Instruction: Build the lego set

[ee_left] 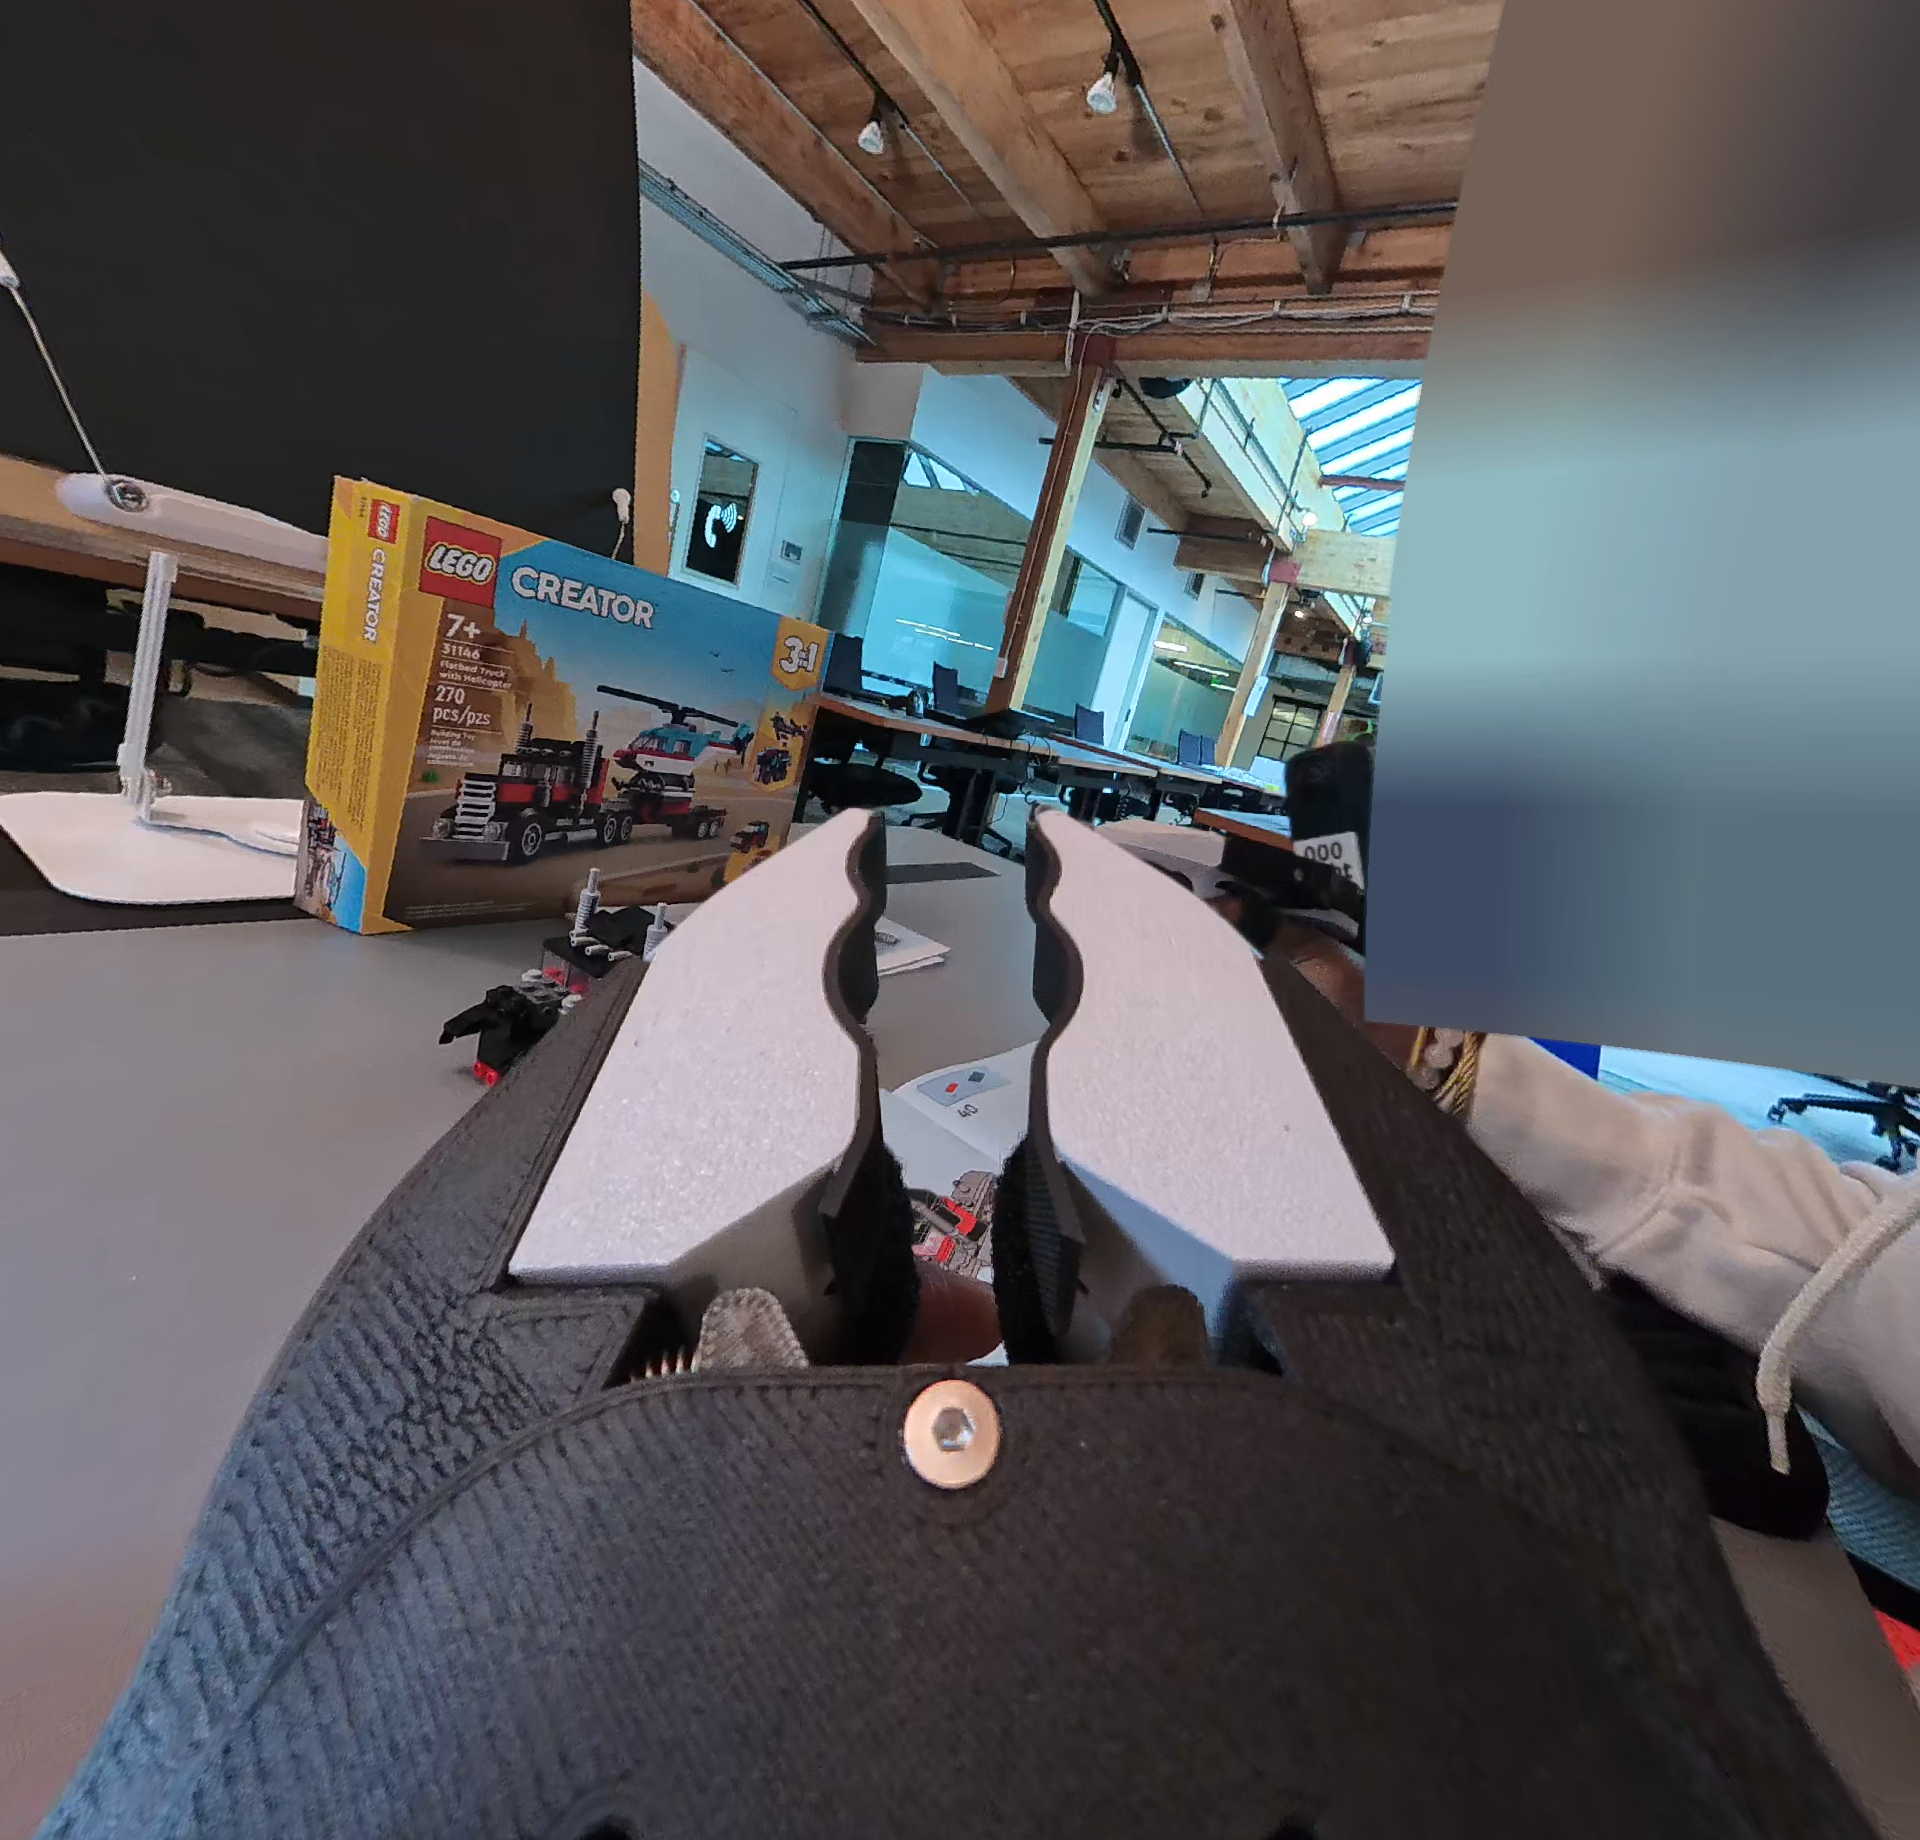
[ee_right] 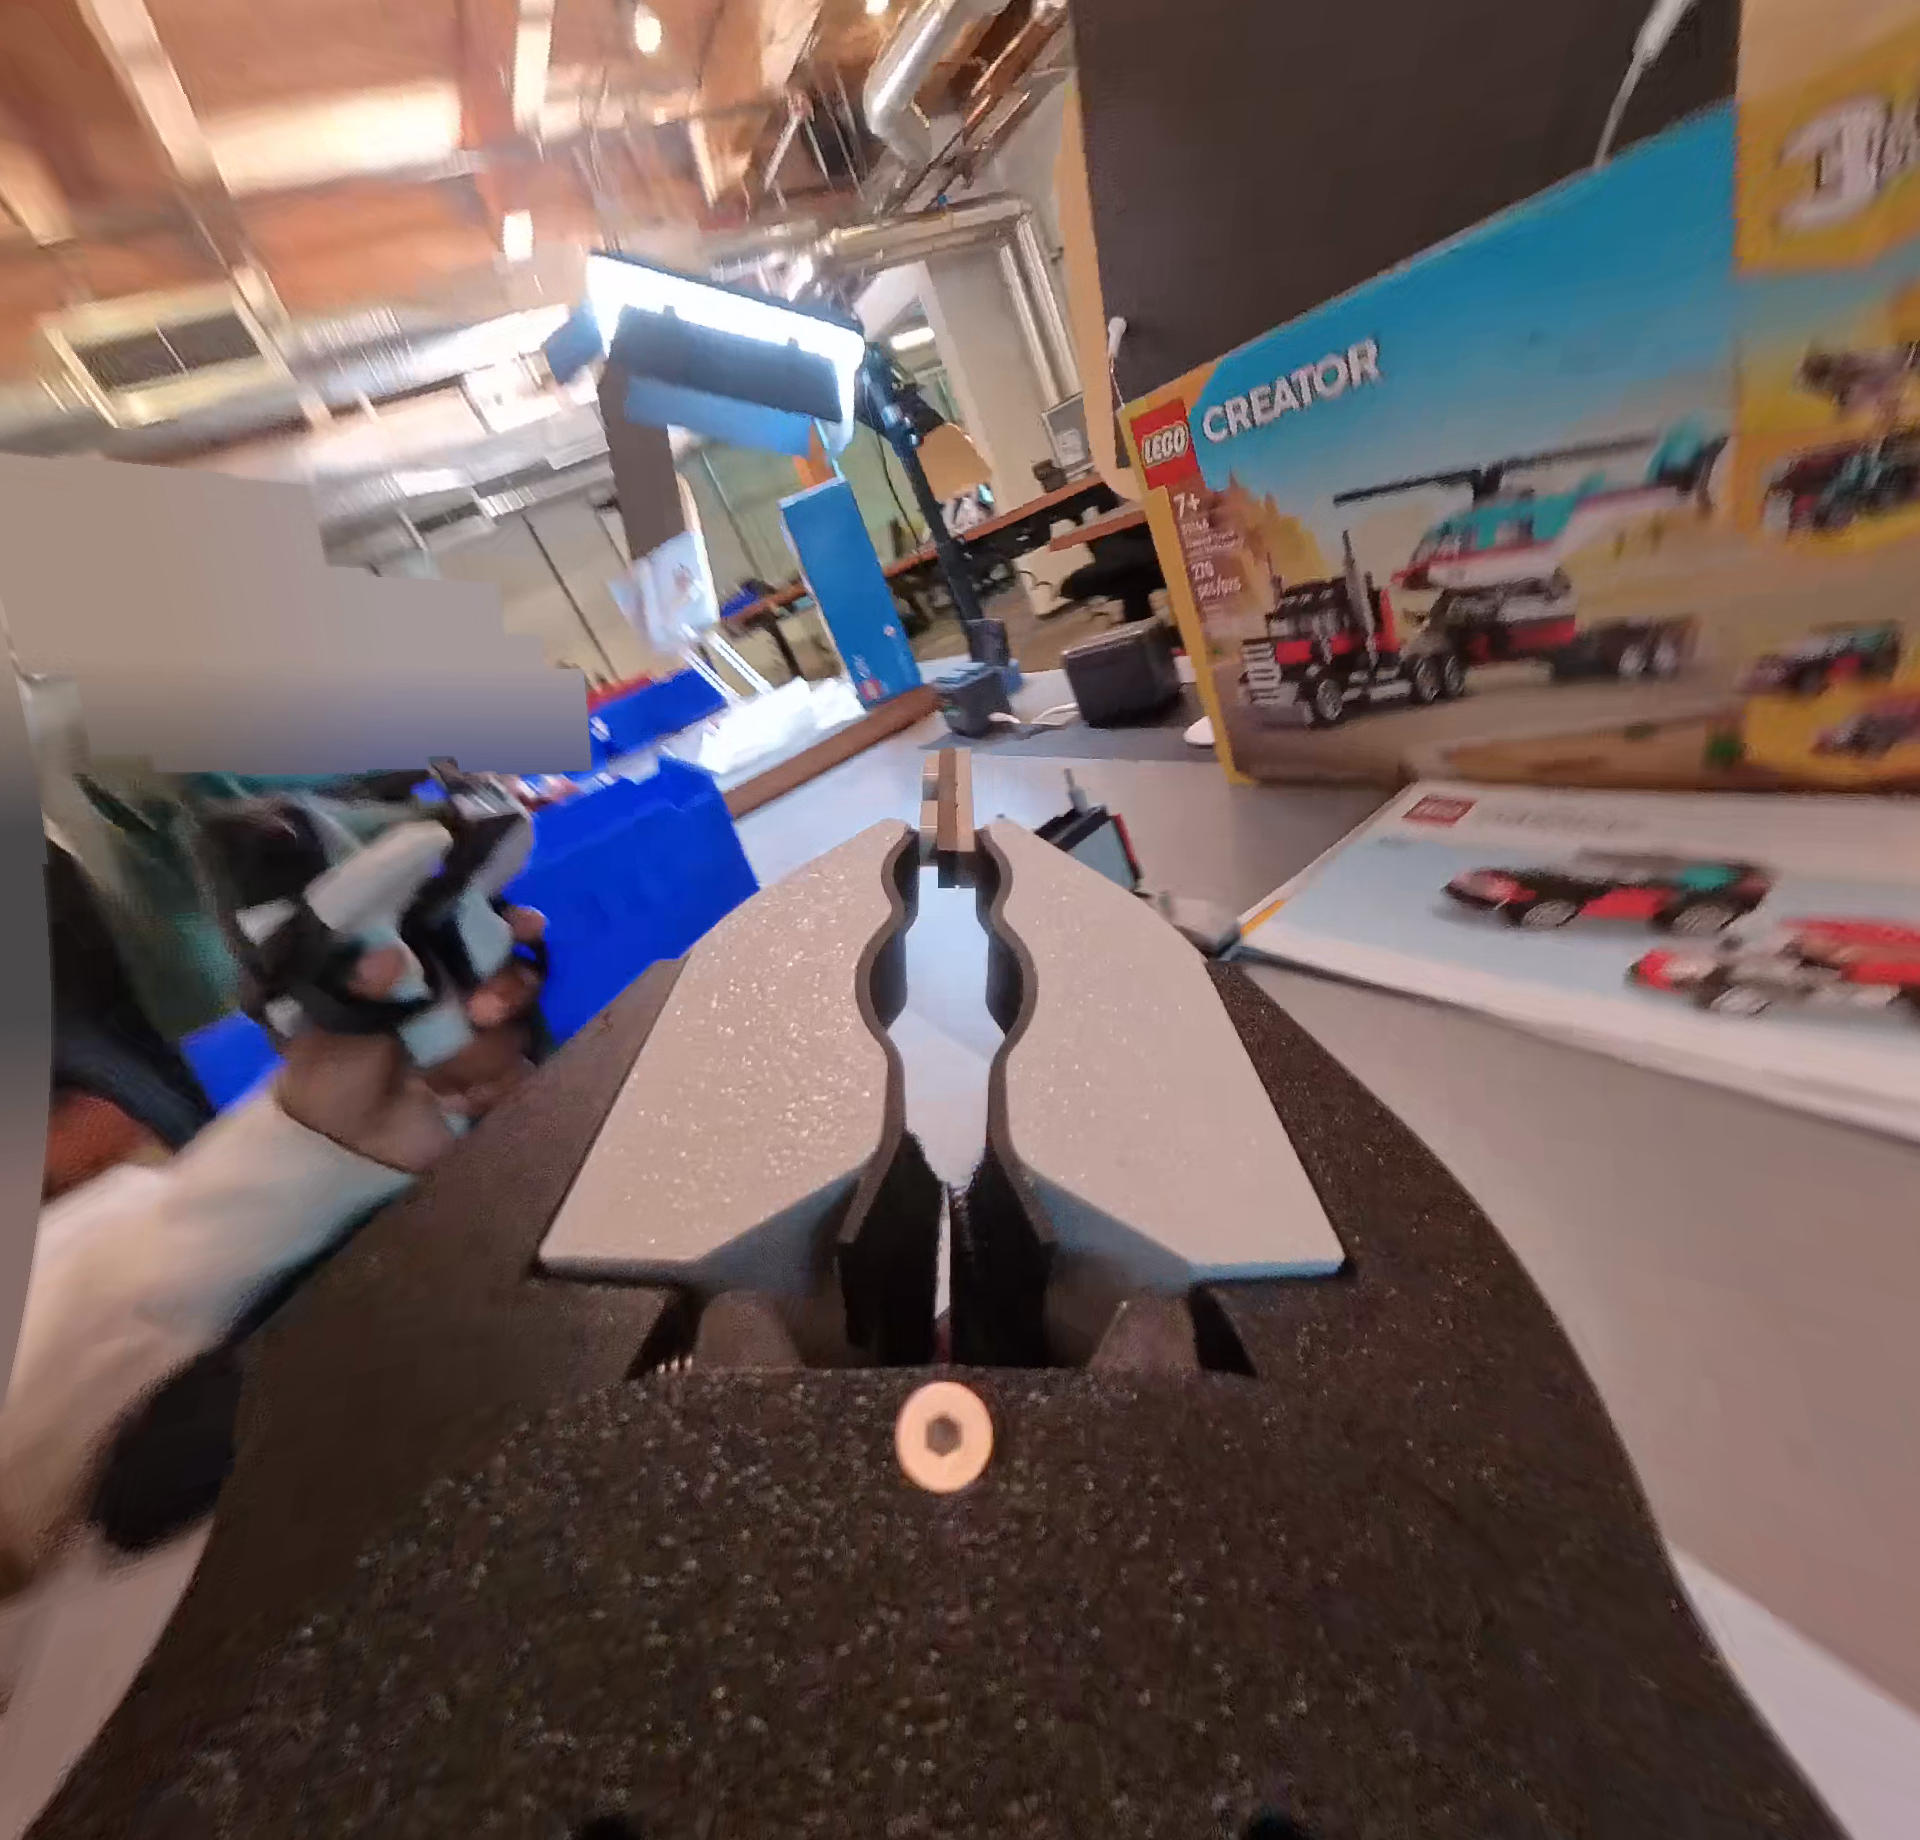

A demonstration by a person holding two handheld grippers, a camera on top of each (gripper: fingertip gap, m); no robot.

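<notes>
My left gripper is open and empty, raised over the grey table and the open instruction booklet. Small black and red Lego assemblies sit on the table left of its fingers. My right gripper is shut on a narrow tan and grey Lego piece that sticks out past its fingertips. The right wrist view is blurred. It shows the left gripper in a person's hand at the left. A small grey assembly stands behind the right finger.
The Lego box stands upright at the back of the table. A closed instruction booklet lies in front of it. A white stand is far left. A person's pale sleeve is on the right. Blue bins lie beyond. One gripper's finger ends stand about 20 cm off the other's.
</notes>
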